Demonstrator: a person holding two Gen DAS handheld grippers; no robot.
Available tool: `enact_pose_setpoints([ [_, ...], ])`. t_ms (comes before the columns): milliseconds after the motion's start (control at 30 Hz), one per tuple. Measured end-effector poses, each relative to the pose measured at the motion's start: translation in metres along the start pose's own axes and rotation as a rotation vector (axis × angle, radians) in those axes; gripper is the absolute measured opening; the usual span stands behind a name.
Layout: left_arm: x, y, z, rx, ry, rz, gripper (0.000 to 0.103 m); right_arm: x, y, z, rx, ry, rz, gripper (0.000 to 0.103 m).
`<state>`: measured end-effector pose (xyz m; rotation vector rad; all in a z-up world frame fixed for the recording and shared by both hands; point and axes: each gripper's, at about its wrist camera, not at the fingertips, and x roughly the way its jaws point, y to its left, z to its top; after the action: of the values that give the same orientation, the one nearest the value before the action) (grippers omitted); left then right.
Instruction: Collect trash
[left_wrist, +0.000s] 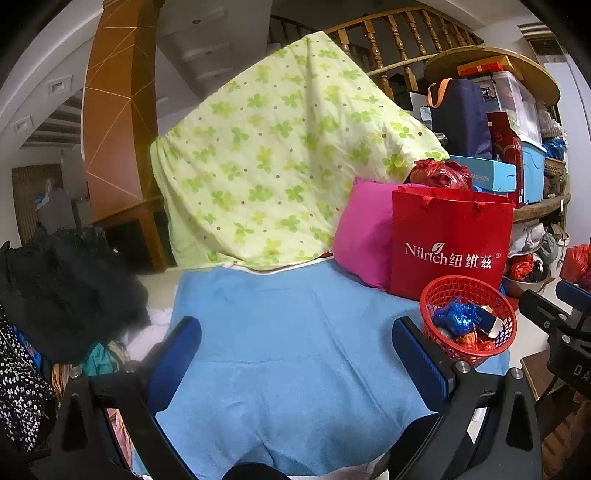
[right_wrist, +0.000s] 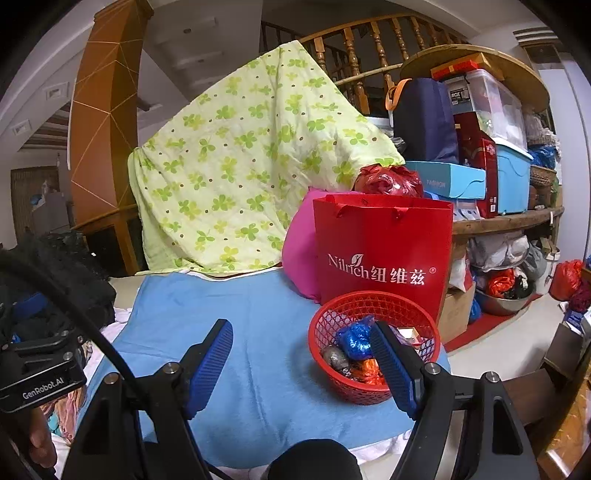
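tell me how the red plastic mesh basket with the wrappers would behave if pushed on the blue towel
The red plastic mesh basket looks light, holding only crumpled foil wrappers, so it would probably slide or tip. It sits near the edge of the blue towel, so it might fall off.

Even indoor light, strong fisheye bending, dark corners.

Both wrist views are lit softly and fairly brightly, with no hard shadows cast on the blue cloth (left_wrist: 295, 332) at lower centre. Recessed ceiling lights (left_wrist: 57, 86) are seen at upper left, without glare. Straight lines are bowed towards the edges, and the corners are cut off by black vignetting. The middle is rendered sharply; the lettering on the red bag (right_wrist: 382, 254) is legible, while the far left margins are dim and soft.
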<state>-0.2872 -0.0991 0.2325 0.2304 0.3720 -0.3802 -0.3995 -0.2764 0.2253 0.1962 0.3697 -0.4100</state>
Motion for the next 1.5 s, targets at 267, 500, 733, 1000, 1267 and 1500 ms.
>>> enact_pose_setpoints([
  [267, -0.005, 0.01, -0.002, -0.009, -0.012, 0.003, 0.102, 0.002, 0.007, 0.0, -0.022, -0.001, 0.013, 0.08],
  [500, -0.013, 0.008, -0.001, 0.002, -0.024, -0.008, 0.102, 0.0, 0.006, 0.001, -0.035, -0.017, -0.008, 0.08],
  [733, -0.018, -0.003, 0.0, 0.033, -0.028, -0.034, 0.102, -0.006, -0.002, 0.002, -0.049, -0.038, -0.058, 0.08],
  [1000, -0.021, -0.021, 0.001, 0.059, -0.015, -0.067, 0.102, -0.016, -0.021, 0.001, -0.034, -0.045, -0.096, 0.08],
  [1267, -0.02, -0.04, 0.001, 0.093, 0.006, -0.097, 0.102, -0.022, -0.04, -0.001, -0.007, -0.043, -0.125, 0.08],
  [1500, -0.023, -0.052, 0.002, 0.117, 0.009, -0.112, 0.102, -0.026, -0.053, -0.002, 0.014, -0.04, -0.136, 0.08],
])
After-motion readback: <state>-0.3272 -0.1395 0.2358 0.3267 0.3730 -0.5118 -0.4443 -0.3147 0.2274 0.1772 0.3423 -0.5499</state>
